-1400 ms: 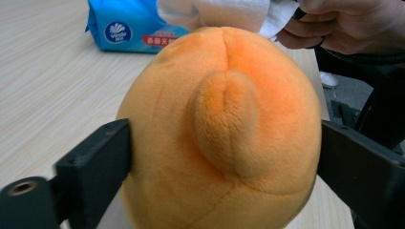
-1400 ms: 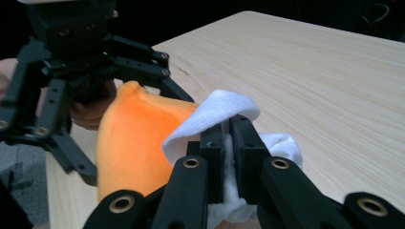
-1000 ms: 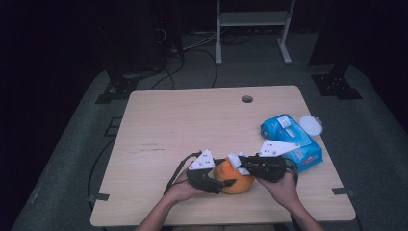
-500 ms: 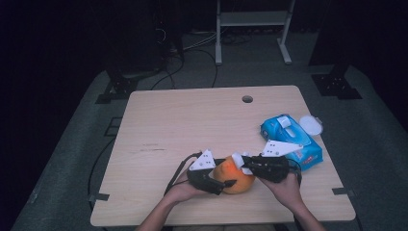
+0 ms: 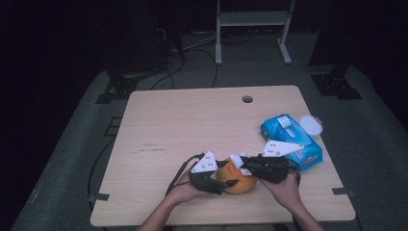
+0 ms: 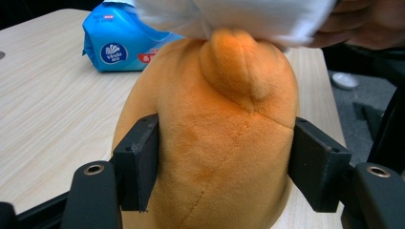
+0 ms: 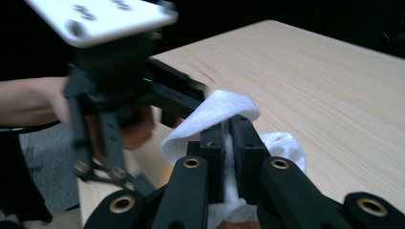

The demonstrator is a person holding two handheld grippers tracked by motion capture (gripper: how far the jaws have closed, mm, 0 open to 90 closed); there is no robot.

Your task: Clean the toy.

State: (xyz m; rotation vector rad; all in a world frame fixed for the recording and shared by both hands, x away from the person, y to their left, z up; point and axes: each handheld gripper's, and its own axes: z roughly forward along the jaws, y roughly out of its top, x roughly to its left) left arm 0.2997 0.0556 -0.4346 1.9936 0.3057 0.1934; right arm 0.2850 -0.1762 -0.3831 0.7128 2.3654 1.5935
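While the left gripper (image 6: 217, 167) clamps the orange plush toy (image 6: 215, 143) at the table's near edge, the right gripper (image 7: 228, 138), jaws pinched on a white wipe (image 7: 224, 112), has shifted slightly onto the toy's top; wiping appears underway.

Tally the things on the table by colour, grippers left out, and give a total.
Orange: 1, the plush toy, clamped in the left gripper.
White: 2, the tissue pinched in the right gripper, and the round lid beside the pack.
Blue: 1, the tissue pack.
Total: 4
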